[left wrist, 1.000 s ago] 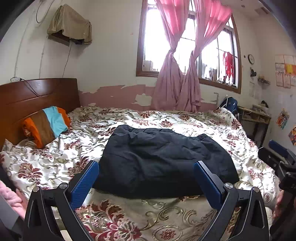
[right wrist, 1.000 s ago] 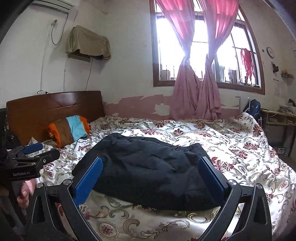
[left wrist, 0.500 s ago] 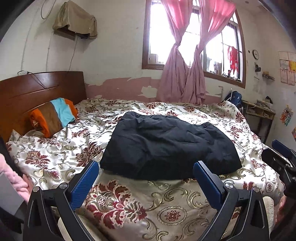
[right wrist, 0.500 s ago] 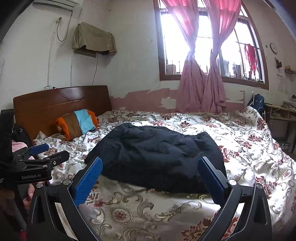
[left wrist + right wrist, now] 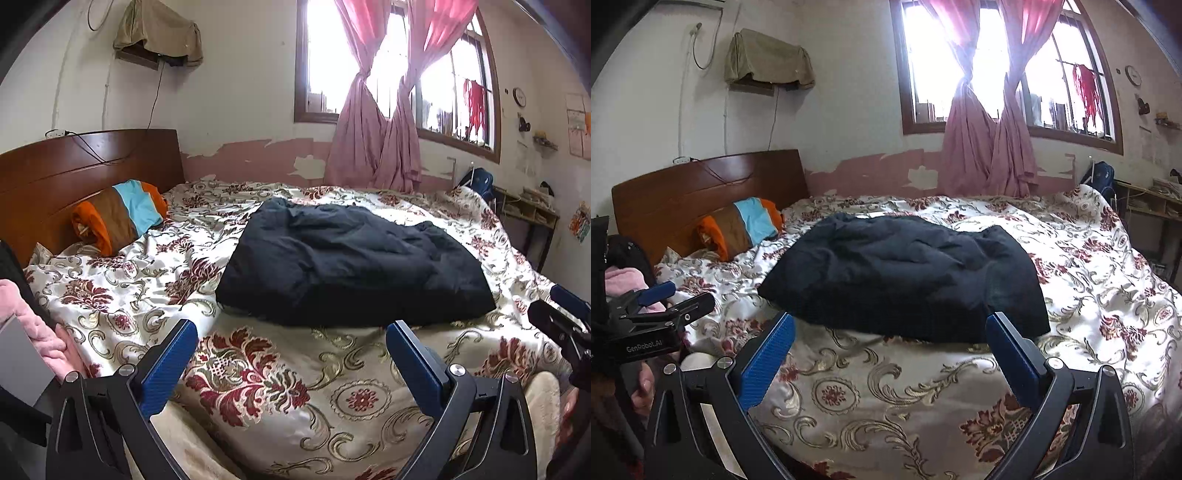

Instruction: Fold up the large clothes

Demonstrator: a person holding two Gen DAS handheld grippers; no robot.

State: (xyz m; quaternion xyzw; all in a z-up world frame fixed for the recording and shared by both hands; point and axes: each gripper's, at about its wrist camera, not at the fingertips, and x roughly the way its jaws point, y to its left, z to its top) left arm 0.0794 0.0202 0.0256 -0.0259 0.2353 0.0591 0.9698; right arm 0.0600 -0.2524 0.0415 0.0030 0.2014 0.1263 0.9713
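A dark navy padded garment point(image 5: 351, 262) lies folded into a thick rectangle in the middle of the bed; it also shows in the right wrist view point(image 5: 908, 280). My left gripper point(image 5: 291, 332) is open and empty, held back over the near part of the bed, short of the garment. My right gripper point(image 5: 892, 326) is open and empty, also near the bed's front edge, its fingertips just short of the garment's near edge. Each gripper shows from the side in the other's view: the right one point(image 5: 565, 317), the left one point(image 5: 661, 299).
The bed has a floral cream and red cover point(image 5: 295, 376) and a wooden headboard point(image 5: 74, 166) at left. A striped orange, brown and blue pillow point(image 5: 122, 214) lies by the headboard. A window with pink curtains point(image 5: 376, 122) is behind. A desk point(image 5: 528, 210) stands at right.
Both grippers have pulled back and up from the garment, so more bed cover shows in front of it. The garment has not moved. Both stay open.
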